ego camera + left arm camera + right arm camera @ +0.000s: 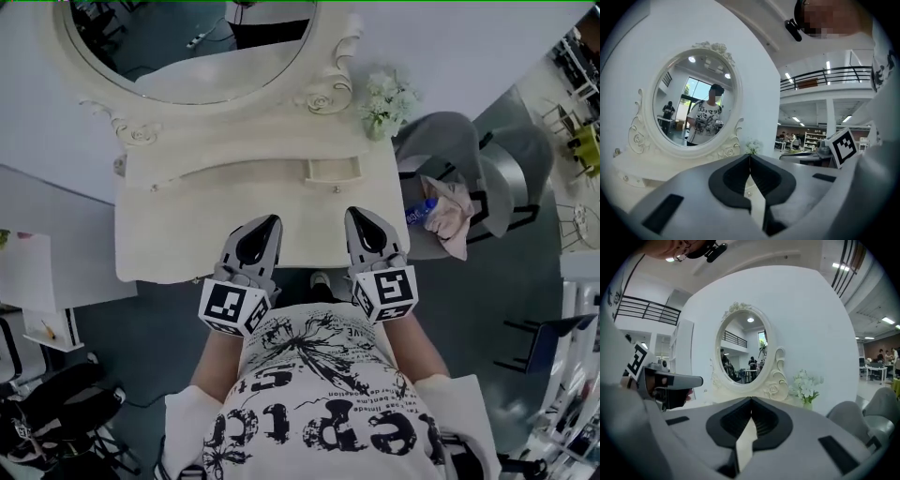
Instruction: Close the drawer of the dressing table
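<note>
Approach step: left gripper [270,223] and right gripper [356,216] both closed, empty, above tabletop [169,246]; next move called for pushing small drawer [333,171] in.

Dim head view; bright, sharp gripper views; fisheye-warped edges.

Matt cream-painted dressing table [169,234], glossy mirror [187,42]
</note>
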A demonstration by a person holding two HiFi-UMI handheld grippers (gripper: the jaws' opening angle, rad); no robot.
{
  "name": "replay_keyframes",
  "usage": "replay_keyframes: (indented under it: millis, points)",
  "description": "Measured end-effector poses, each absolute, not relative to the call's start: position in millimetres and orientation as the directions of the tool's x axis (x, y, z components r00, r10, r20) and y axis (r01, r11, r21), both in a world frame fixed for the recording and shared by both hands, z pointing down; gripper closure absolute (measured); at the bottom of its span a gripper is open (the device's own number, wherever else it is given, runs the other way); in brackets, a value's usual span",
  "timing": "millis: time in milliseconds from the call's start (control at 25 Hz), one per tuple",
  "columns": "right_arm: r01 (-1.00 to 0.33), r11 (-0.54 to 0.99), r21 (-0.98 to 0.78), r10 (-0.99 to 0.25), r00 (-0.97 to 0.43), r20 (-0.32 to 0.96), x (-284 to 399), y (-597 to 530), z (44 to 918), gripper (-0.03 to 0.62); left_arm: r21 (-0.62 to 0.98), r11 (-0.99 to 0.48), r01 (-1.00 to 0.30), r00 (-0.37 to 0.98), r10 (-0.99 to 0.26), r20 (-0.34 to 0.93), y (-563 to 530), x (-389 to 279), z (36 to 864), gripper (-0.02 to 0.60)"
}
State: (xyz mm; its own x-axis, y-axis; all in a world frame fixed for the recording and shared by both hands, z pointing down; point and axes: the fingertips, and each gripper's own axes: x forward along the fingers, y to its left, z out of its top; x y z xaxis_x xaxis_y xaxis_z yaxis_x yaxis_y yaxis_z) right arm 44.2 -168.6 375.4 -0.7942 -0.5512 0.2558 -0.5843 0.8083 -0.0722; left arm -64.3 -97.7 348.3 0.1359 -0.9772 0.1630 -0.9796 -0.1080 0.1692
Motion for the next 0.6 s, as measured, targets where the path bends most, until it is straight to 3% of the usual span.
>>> replay_keyframes:
  millis: [160, 600]
  points:
    - [-0.515, 0.856, -0.039, -0.487, -0.829, 0.275, 45, -189, 386, 0.577, 0.159, -0.014, -0.987, 0.044, -0.981, 0.188, -105, -61, 361, 0.561]
    - [-0.434, 0.900, -0.046, -0.383, -0.836, 0.393, 41, -223, 467, 0.577, 0.181, 0.088, -0.979, -0.052, -0.980, 0.193, -127, -74, 400, 0.561]
